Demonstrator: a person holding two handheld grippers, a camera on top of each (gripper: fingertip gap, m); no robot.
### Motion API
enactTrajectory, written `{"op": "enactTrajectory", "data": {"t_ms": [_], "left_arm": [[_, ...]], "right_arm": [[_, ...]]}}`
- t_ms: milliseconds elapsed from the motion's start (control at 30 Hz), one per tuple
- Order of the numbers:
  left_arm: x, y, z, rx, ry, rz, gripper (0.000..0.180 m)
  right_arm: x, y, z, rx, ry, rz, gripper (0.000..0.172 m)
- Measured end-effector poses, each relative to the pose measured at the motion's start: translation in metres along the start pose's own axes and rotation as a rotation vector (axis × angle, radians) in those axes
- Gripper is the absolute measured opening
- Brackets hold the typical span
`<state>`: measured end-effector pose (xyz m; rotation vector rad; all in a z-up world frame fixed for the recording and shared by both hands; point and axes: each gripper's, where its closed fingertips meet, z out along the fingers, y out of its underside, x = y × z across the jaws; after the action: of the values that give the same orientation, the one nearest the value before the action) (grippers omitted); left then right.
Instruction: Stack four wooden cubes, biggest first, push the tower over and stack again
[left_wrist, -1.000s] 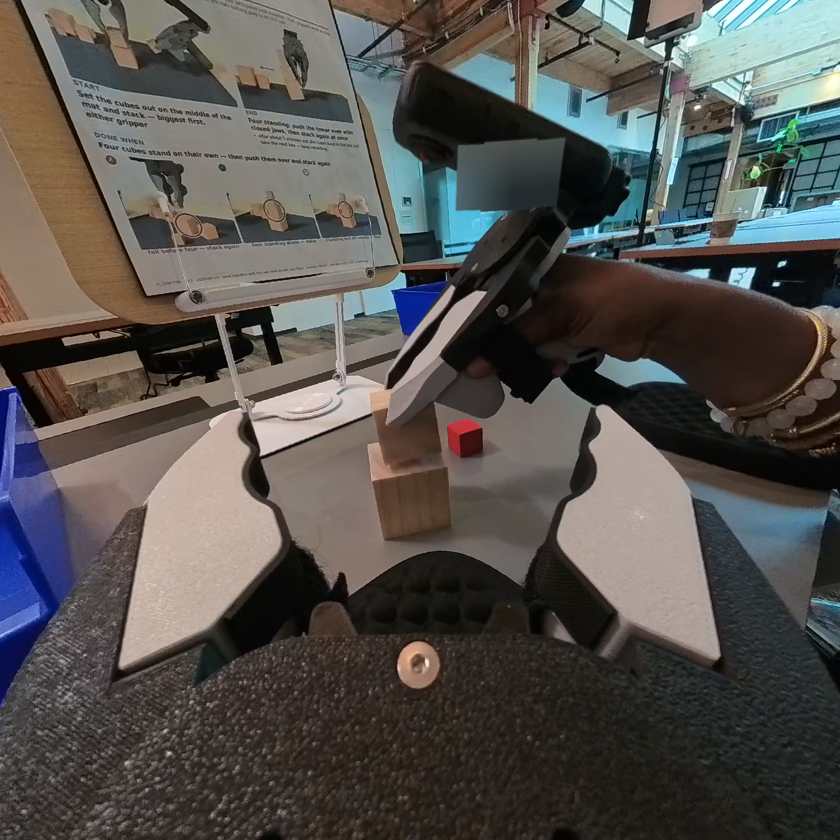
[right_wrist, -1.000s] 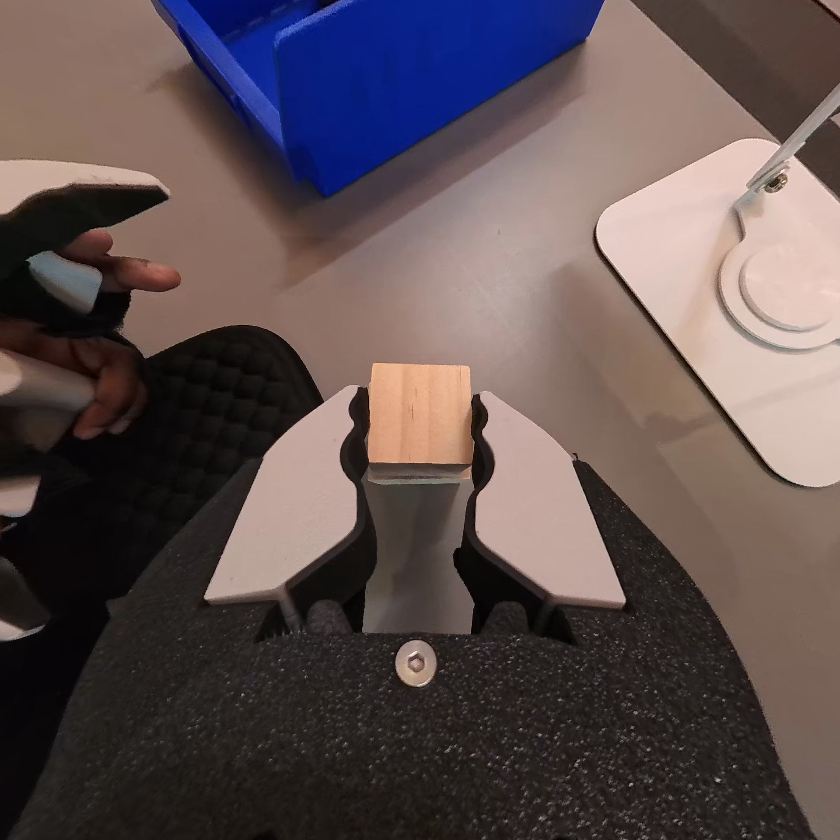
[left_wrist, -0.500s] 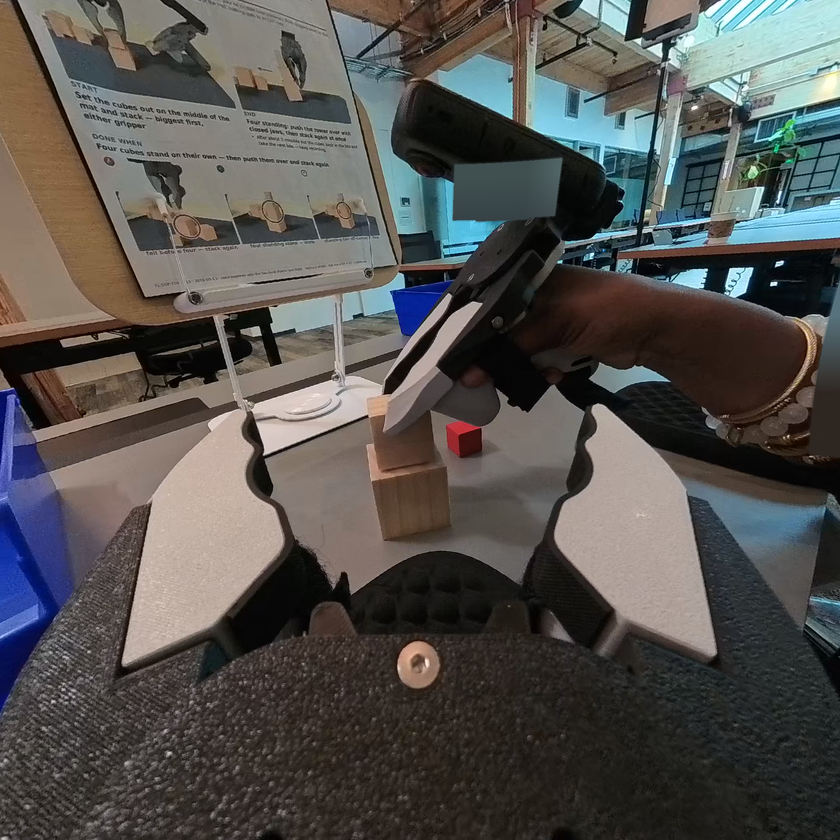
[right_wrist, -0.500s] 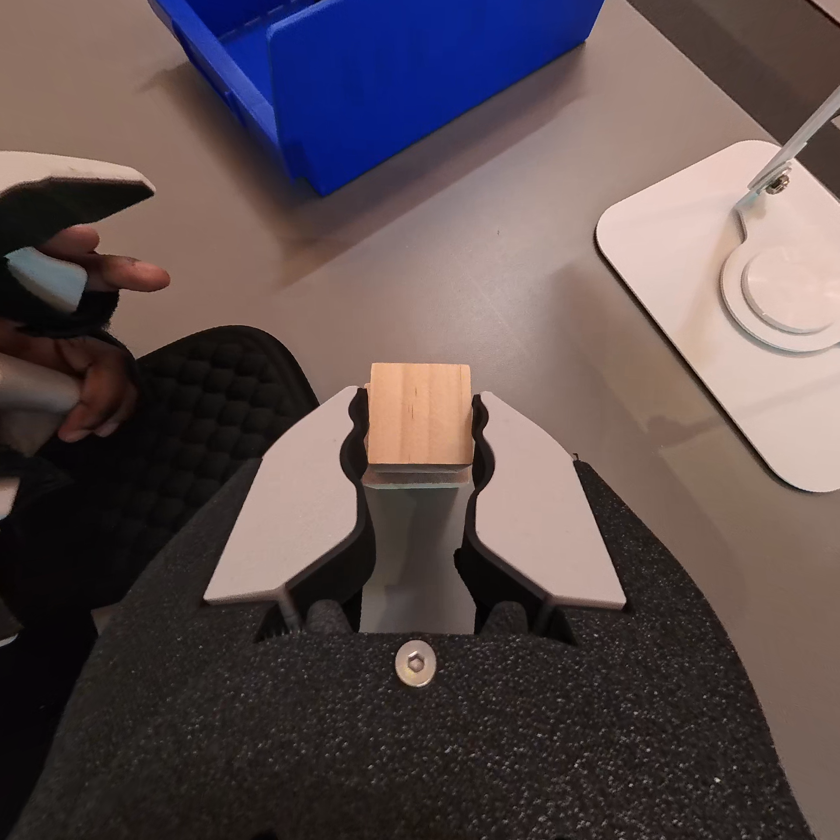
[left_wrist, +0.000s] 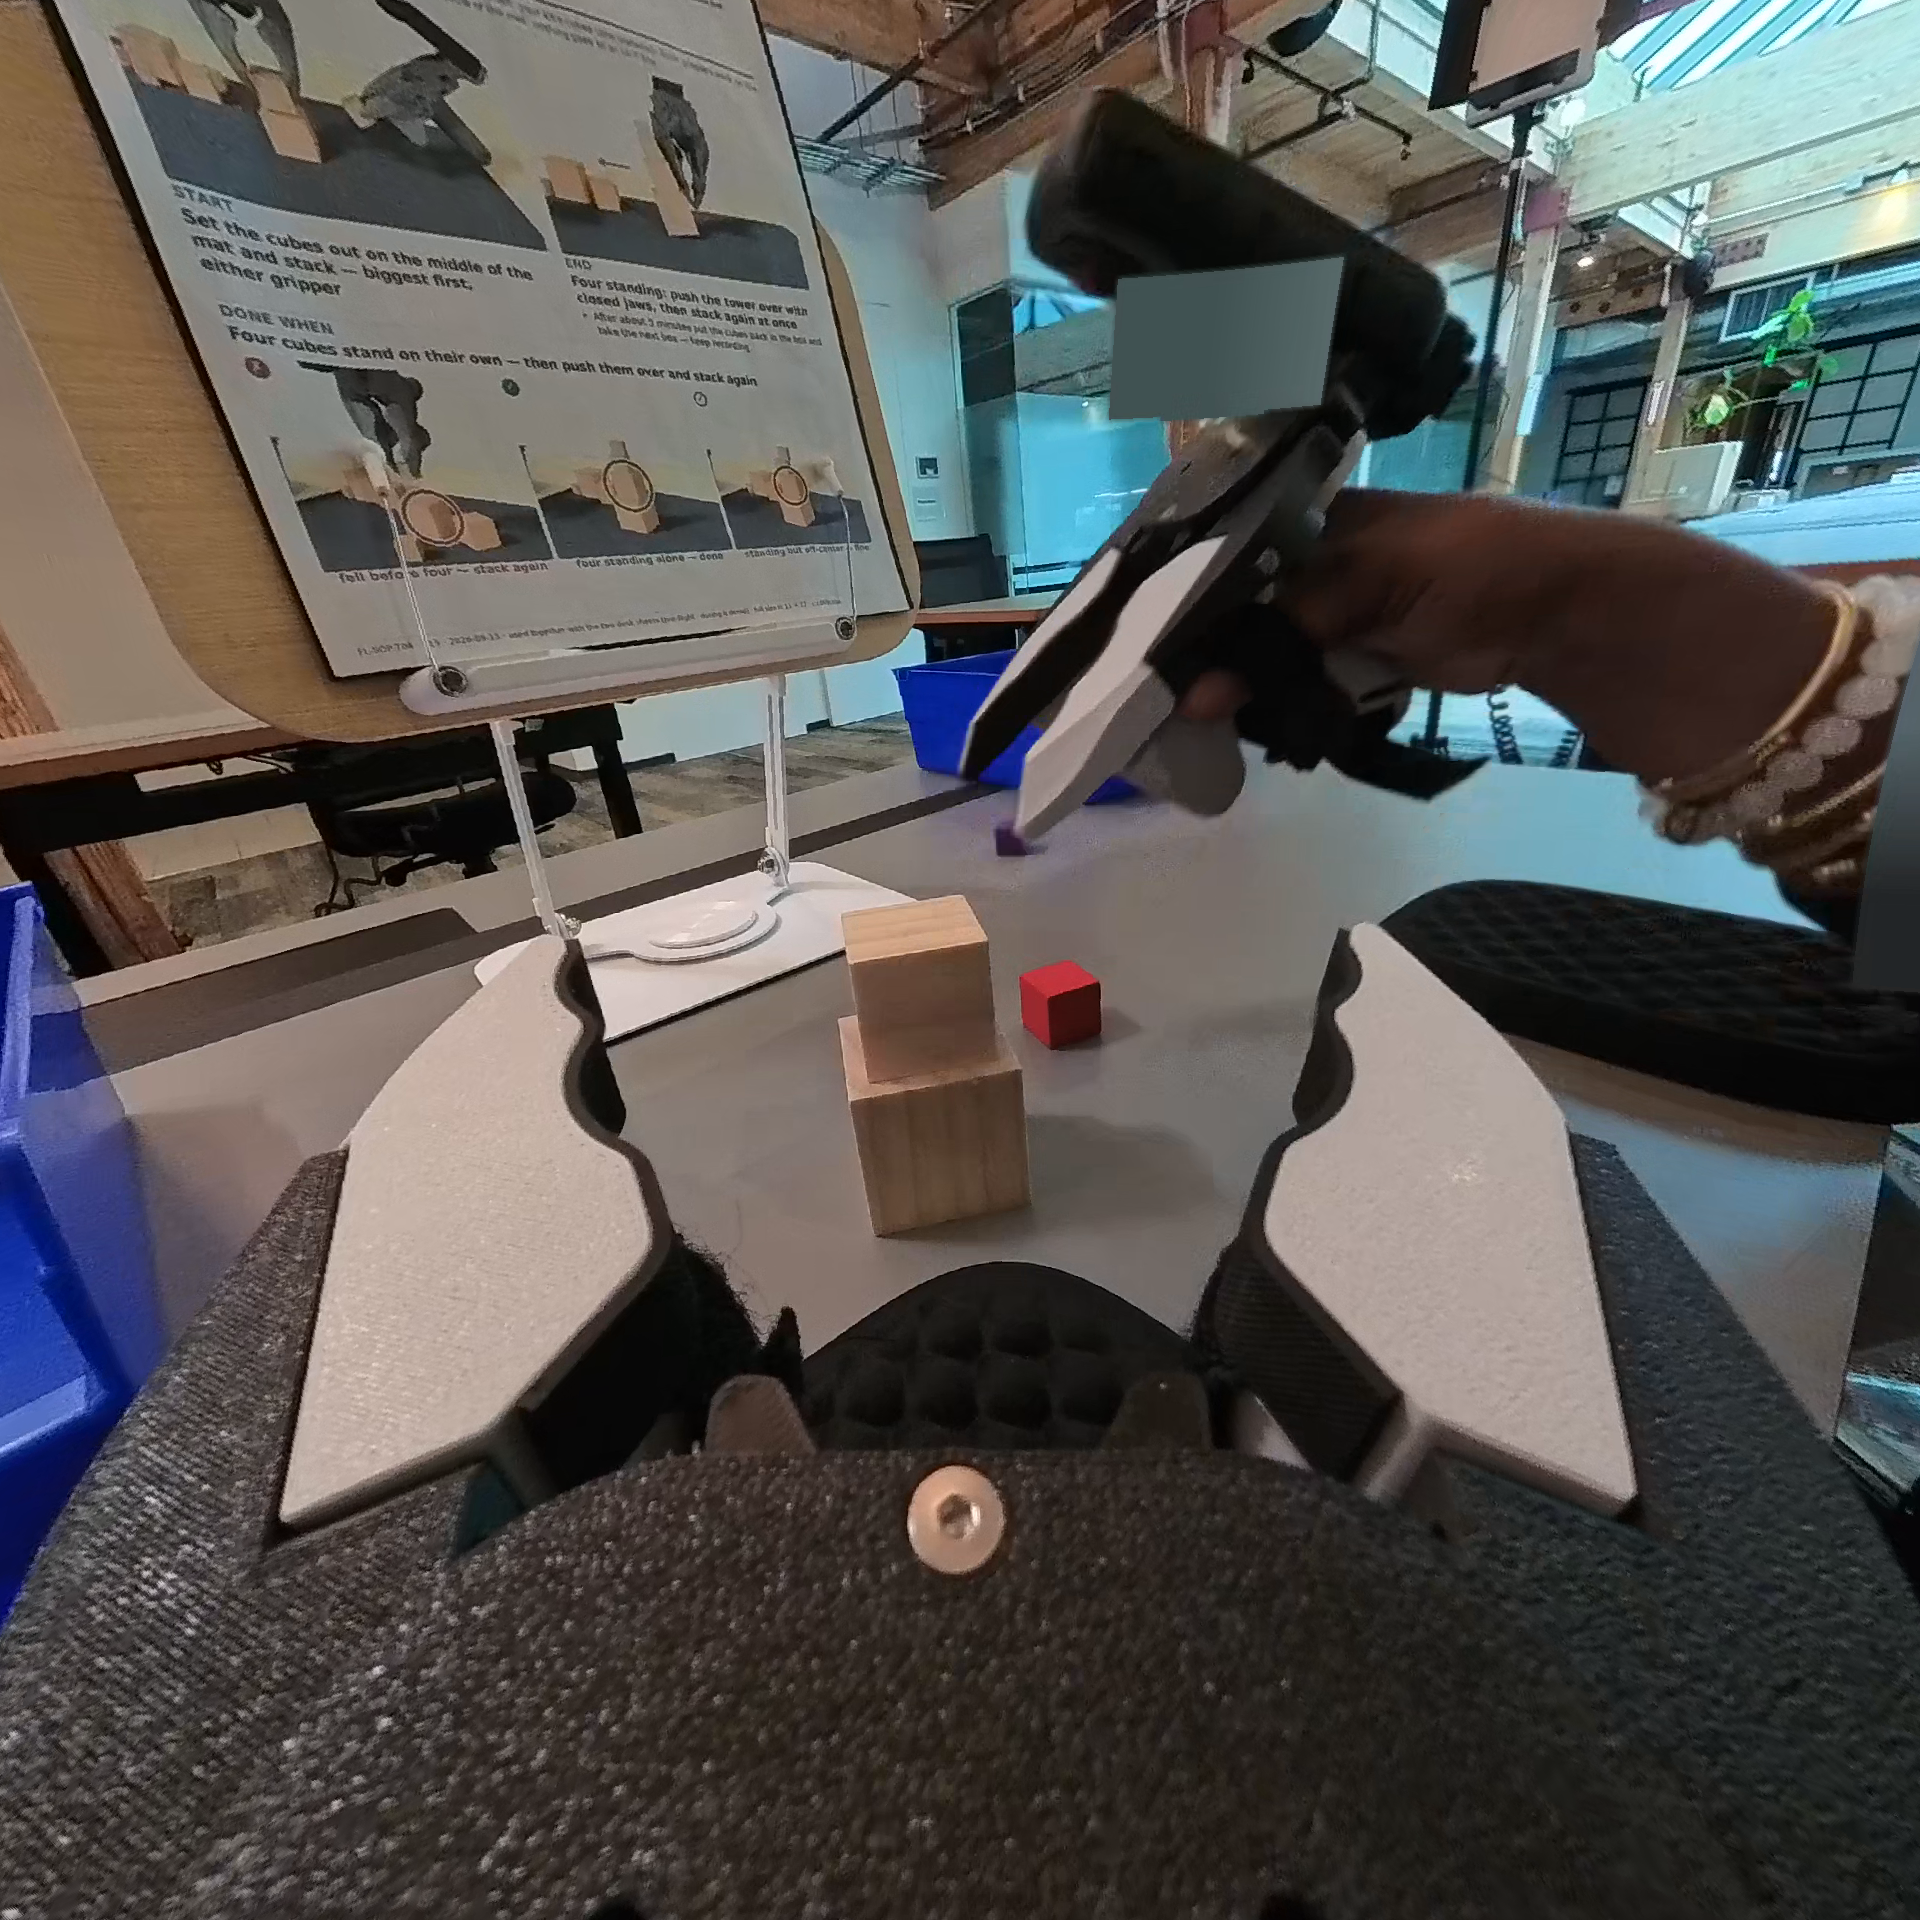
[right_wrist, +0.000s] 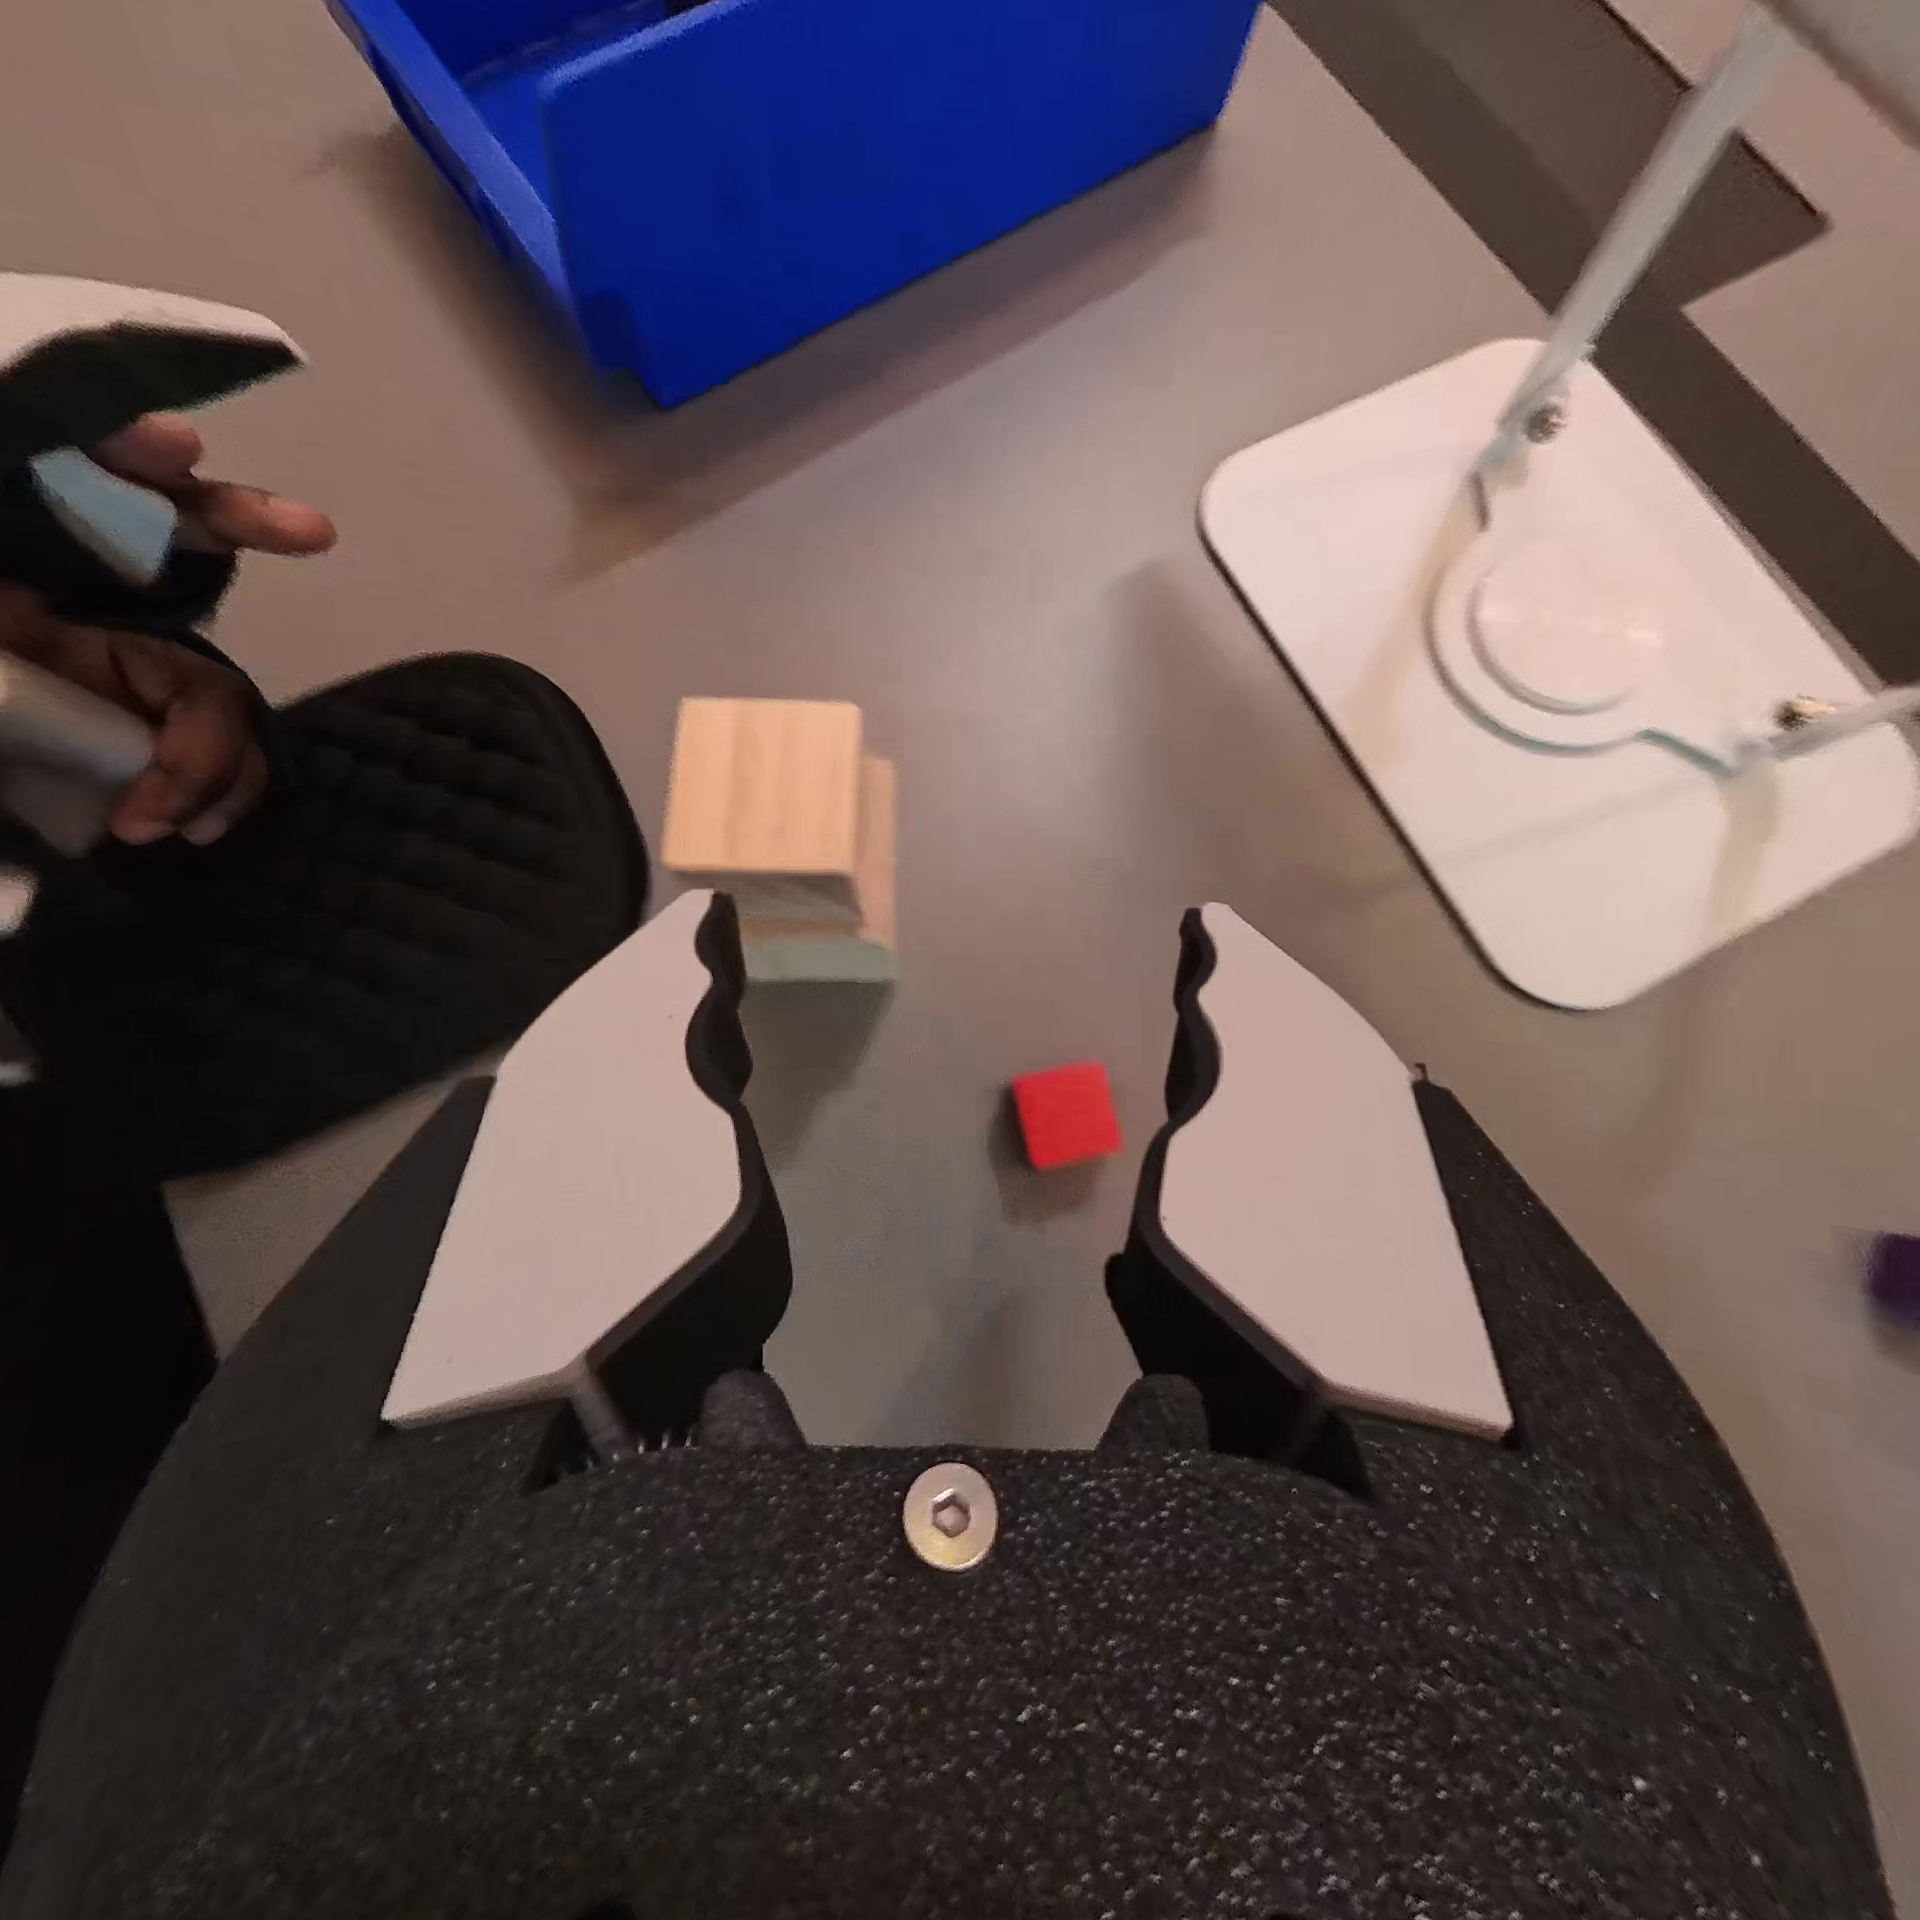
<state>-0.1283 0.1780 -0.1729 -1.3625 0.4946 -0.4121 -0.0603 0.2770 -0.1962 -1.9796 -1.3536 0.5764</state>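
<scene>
Left tool (left_wrist: 956, 1039) low over the grey surface (left_wrist: 1195, 987), jaws wide apart and bare, facing a two-high stack: smaller wooden cube (left_wrist: 916, 985) on larger wooden cube (left_wrist: 940, 1138), red cube (left_wrist: 1058, 1003) just beside to the right, tiny purple cube (left_wrist: 1010, 840) farther back. Right tool (right_wrist: 956, 914) raised above the surface, jaws apart and bare, red cube (right_wrist: 1068, 1120) on the surface below its gap, stack (right_wrist: 774, 800) off its left fingertip. Around: white stand base (right_wrist: 1558, 665) with an instruction sheet (left_wrist: 499, 312), blue bin (right_wrist: 831, 156), black padded mat (right_wrist: 343, 883); open room with timber beams behind.
</scene>
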Motion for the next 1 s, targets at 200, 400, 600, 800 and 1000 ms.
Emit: {"op": "enactTrajectory", "data": {"t_ms": [200, 400, 600, 800, 1000], "left_arm": [[0.000, 0.001, 0.001, -0.005, -0.002, 0.003, 0.127], [0.000, 0.002, 0.001, -0.012, -0.004, 0.007, 0.126], [0.000, 0.001, 0.001, -0.006, -0.003, 0.003, 0.126], [0.000, 0.001, 0.001, -0.003, -0.002, -0.003, 0.125], [0.000, 0.000, 0.000, 0.001, -0.002, -0.003, 0.124]], "right_arm": [[0.038, 0.042, -0.024, -0.049, -0.072, -0.161, 0.076], [0.049, 0.067, 0.000, -0.027, -0.108, -0.116, 0.065], [0.031, 0.087, 0.032, -0.103, -0.146, -0.150, 0.062], [0.028, 0.089, 0.039, -0.125, -0.151, -0.169, 0.047], [0.026, 0.084, 0.035, -0.114, -0.136, -0.181, 0.027]]}}
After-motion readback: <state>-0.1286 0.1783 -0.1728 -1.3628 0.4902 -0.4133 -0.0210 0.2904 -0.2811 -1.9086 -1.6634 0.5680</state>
